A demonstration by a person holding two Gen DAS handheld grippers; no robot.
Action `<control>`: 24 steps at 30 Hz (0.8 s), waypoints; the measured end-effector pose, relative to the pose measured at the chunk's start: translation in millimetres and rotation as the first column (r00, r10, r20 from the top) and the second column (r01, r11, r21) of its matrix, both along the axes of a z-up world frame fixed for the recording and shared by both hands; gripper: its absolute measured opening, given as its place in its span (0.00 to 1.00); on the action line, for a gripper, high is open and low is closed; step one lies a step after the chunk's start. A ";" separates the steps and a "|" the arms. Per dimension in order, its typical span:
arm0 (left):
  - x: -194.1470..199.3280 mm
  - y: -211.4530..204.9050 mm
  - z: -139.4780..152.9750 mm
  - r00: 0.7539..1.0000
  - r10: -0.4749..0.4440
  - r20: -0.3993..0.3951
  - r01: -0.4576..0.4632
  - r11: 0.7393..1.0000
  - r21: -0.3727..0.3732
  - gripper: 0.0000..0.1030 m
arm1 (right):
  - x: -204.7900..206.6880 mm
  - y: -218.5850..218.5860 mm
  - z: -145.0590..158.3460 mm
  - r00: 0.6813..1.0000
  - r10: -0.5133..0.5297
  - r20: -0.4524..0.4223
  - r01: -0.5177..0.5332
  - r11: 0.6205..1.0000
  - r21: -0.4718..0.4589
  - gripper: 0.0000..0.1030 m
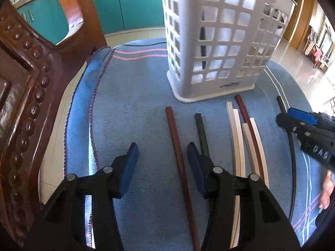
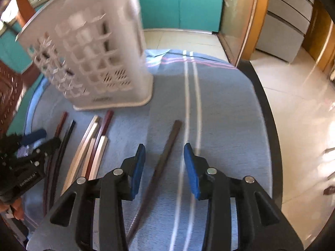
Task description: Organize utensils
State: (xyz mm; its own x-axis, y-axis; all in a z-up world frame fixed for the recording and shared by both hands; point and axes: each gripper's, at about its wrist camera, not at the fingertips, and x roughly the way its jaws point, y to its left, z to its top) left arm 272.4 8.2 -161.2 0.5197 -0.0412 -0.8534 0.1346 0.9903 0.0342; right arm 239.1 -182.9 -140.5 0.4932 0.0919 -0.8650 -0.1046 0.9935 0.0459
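Several chopsticks lie on a blue cloth [image 1: 136,104] in front of a white lattice basket [image 1: 219,41]. In the left wrist view a red-brown chopstick [image 1: 178,150] lies between the fingers of my open, empty left gripper [image 1: 163,163], beside a black one [image 1: 202,133] and several white ones [image 1: 238,142]. In the right wrist view my right gripper [image 2: 164,167] is open and empty above a dark brown chopstick [image 2: 165,154]. The basket [image 2: 94,52] stands to its upper left. The other chopsticks [image 2: 92,146] lie at left. A dark stick stands inside the basket.
A carved brown wooden chair frame [image 1: 27,83] stands at the left. Teal cabinets [image 1: 136,4] are behind. The table's dark edge [image 2: 270,125] runs along the right, with tiled floor [image 2: 303,115] beyond. The right gripper shows in the left wrist view [image 1: 303,125].
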 end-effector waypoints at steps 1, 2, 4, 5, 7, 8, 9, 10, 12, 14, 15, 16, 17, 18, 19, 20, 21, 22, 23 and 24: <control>-1.5 -3.2 1.2 1.000 0.000 0.001 0.000 1.000 -0.003 0.43 | -1.9 3.3 -0.9 1.000 0.011 0.010 -0.011 1.000 -0.013 0.35; -0.8 -3.2 0.6 1.000 0.000 0.001 0.000 1.000 -0.006 0.39 | -3.9 6.4 -0.8 0.999 0.026 0.019 -0.025 1.000 -0.019 0.28; -0.3 -6.0 -0.6 1.000 -0.008 0.004 0.008 1.000 -0.006 0.31 | -7.9 12.1 -0.6 0.998 0.057 0.020 -0.057 0.998 -0.002 0.14; -2.2 -8.1 0.2 1.000 -0.012 0.004 0.012 1.000 -0.006 0.27 | -10.4 13.6 0.9 0.997 0.068 0.021 -0.068 0.998 0.005 0.13; -1.7 -8.9 -1.2 1.000 -0.019 0.005 0.019 1.000 -0.007 0.23 | -14.0 17.2 2.3 0.996 0.087 0.026 -0.087 0.996 0.013 0.12; -1.3 -8.8 -1.7 1.000 -0.022 0.005 0.022 1.000 -0.005 0.22 | -15.7 17.8 3.0 0.995 0.100 0.027 -0.101 0.994 0.035 0.12; -6.3 -3.0 1.3 1.000 -0.023 0.005 0.023 1.000 -0.006 0.22 | -16.5 18.8 3.7 0.993 0.112 0.028 -0.113 0.992 0.057 0.11; -7.0 -2.9 2.6 1.000 -0.022 0.005 0.022 1.000 -0.008 0.22 | -18.2 19.5 5.5 0.993 0.118 0.028 -0.119 0.990 0.069 0.11; -7.1 -3.1 3.4 1.000 -0.020 0.004 0.020 1.000 -0.010 0.22 | -18.9 21.3 10.5 0.993 0.113 0.039 -0.115 0.991 0.068 0.11; -11.7 -6.5 4.9 1.000 -0.020 0.003 0.020 1.000 -0.008 0.23 | -19.1 20.4 11.9 0.994 0.097 0.042 -0.099 0.993 0.060 0.11; -8.9 -3.0 3.0 1.000 -0.020 0.004 0.020 1.000 -0.006 0.25 | -19.8 22.4 13.4 0.995 0.093 0.040 -0.095 0.994 0.060 0.12; -7.3 -2.4 2.1 1.000 -0.018 0.004 0.018 1.000 -0.003 0.28 | -20.0 21.8 13.7 0.995 0.088 0.040 -0.090 0.994 0.056 0.13; -7.2 -2.1 2.1 1.000 -0.015 0.005 0.015 1.000 -0.002 0.31 | -19.5 21.0 13.9 0.996 0.079 0.045 -0.081 0.996 0.047 0.16; -6.2 -2.0 1.7 1.000 -0.011 0.005 0.011 1.000 -0.002 0.33 | -19.2 20.7 14.1 0.996 0.074 0.047 -0.076 0.996 0.037 0.21; -4.1 -0.6 1.0 1.000 -0.009 0.005 0.009 1.000 -0.003 0.34 | -19.7 21.1 14.4 0.996 0.070 0.049 -0.072 0.997 0.029 0.22; -3.4 -0.5 0.9 1.000 -0.005 0.005 0.005 1.000 -0.003 0.36 | -20.6 21.6 14.6 0.996 0.068 0.050 -0.070 0.997 0.024 0.23; -2.3 0.3 0.9 1.000 -0.003 0.005 0.003 1.000 -0.002 0.37 | -12.1 17.5 10.1 0.996 0.068 0.050 -0.069 0.997 0.022 0.24; -0.5 0.8 0.2 1.000 -0.001 0.006 0.001 1.000 -0.001 0.38 | -11.6 17.9 9.5 0.996 0.067 0.053 -0.068 0.998 0.015 0.24; 1.4 1.2 -0.4 1.000 0.000 0.006 0.000 1.000 0.001 0.39 | -12.4 19.0 9.7 0.996 0.067 0.056 -0.067 0.998 0.003 0.26; 2.6 1.9 -0.7 1.000 0.000 0.007 -0.001 1.000 0.003 0.39 | -13.0 20.8 9.6 0.996 0.066 0.060 -0.065 0.998 -0.008 0.28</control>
State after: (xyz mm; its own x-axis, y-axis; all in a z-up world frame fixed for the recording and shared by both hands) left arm 274.9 10.0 -161.9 0.5259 -0.0385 -0.8497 0.1338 0.9903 0.0379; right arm 226.1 -162.1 -130.9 0.5375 0.1202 -0.8346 -0.1717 0.9847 0.0312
